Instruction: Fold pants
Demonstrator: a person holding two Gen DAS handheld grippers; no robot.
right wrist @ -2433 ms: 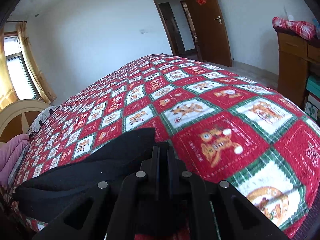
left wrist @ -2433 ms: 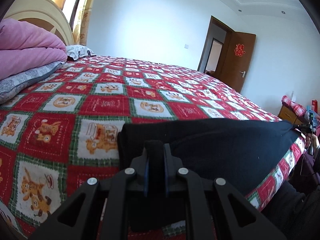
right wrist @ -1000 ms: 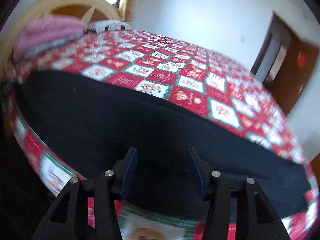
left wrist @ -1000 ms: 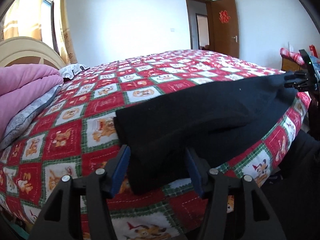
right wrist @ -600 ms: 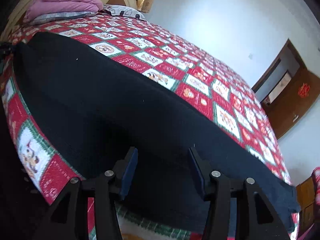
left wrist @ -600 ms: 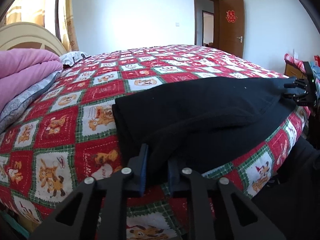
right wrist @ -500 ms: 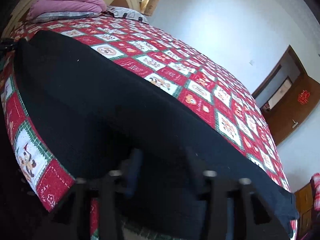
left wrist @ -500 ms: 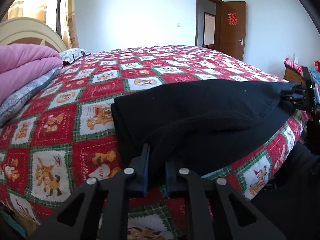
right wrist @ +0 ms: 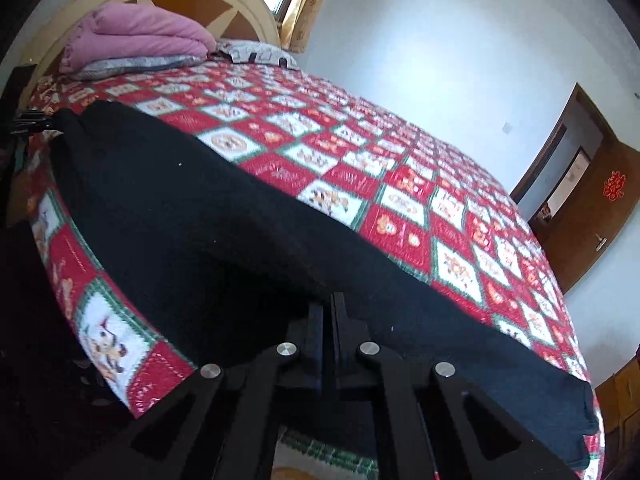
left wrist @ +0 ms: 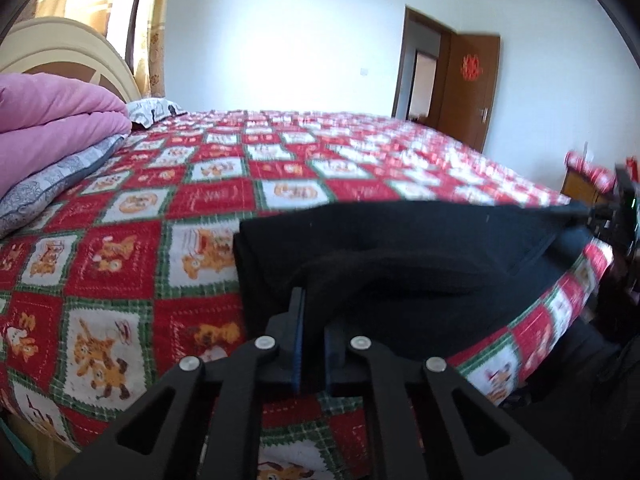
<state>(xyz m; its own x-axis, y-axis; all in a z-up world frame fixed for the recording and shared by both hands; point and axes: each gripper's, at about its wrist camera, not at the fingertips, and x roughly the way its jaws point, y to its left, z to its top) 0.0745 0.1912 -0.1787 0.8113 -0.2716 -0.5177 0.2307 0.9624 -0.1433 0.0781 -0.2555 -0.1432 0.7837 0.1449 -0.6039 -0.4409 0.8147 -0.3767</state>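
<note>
Black pants [left wrist: 400, 248] lie along the near edge of the bed, folded lengthwise. My left gripper [left wrist: 310, 304] is shut on a raised fold of the pants at their left end. In the right wrist view the pants [right wrist: 192, 208] stretch from far left to lower right. My right gripper [right wrist: 329, 308] is shut on the pants' near edge around the middle of their length. The right gripper also shows at the far right of the left wrist view [left wrist: 620, 220], and the left gripper at the far left of the right wrist view [right wrist: 32, 122].
The bed is covered by a red, white and green checked quilt [left wrist: 224, 184]. A pink duvet [left wrist: 52, 112] and grey pillow lie by the headboard at left. A brown door [left wrist: 472, 88] stands open at the back right. A wooden cabinet [left wrist: 580, 184] stands right of the bed.
Both grippers were open one second ago and have closed on the pants. The left gripper has lifted its fold slightly; the right gripper has closed at the pants' near edge.
</note>
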